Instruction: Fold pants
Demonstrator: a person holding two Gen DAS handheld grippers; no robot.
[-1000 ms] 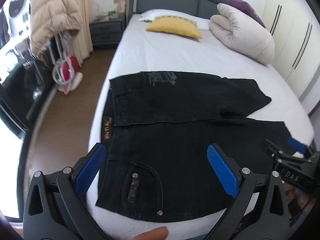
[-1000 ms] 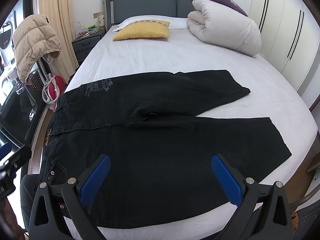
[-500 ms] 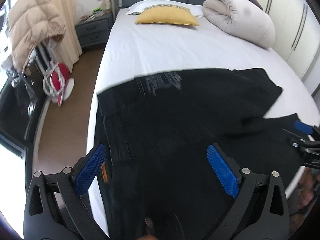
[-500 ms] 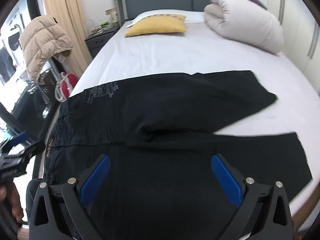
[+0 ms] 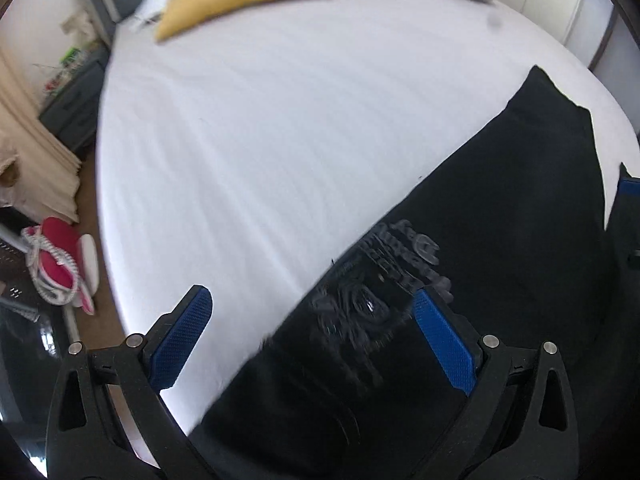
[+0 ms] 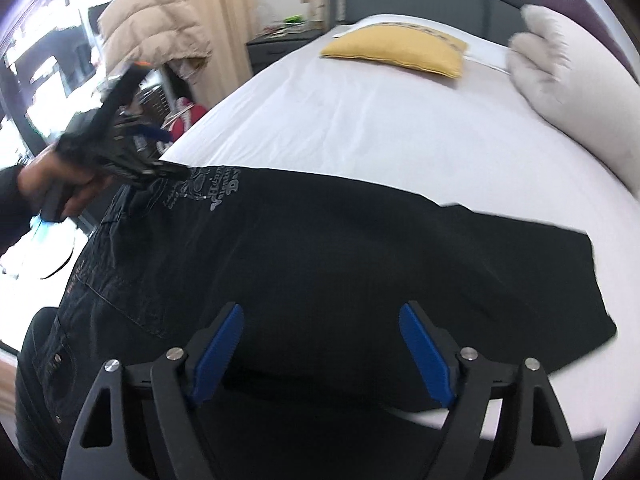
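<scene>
Black pants (image 6: 340, 248) lie flat on the white bed (image 6: 360, 120), with a grey printed logo (image 6: 212, 188) near the waist at the far left. My left gripper (image 5: 312, 336) is open, low over the far waist corner by the printed logo (image 5: 384, 280); it also shows in the right wrist view (image 6: 160, 168), its tips at the logo corner. My right gripper (image 6: 320, 348) is open and empty, just above the middle of the pants (image 5: 500, 240). Its blue finger shows at the right edge of the left wrist view (image 5: 628, 188).
A yellow pillow (image 6: 396, 52) and a rolled white duvet (image 6: 568, 88) lie at the head of the bed. A beige jacket (image 6: 156, 24), a nightstand (image 6: 280, 44) and red slippers (image 5: 56, 264) are off the bed's left side.
Both grippers have moved forward and lower over the pants. The left one swung to the far waist corner; the right one came in over the middle. The right jaws stand a little narrower.
</scene>
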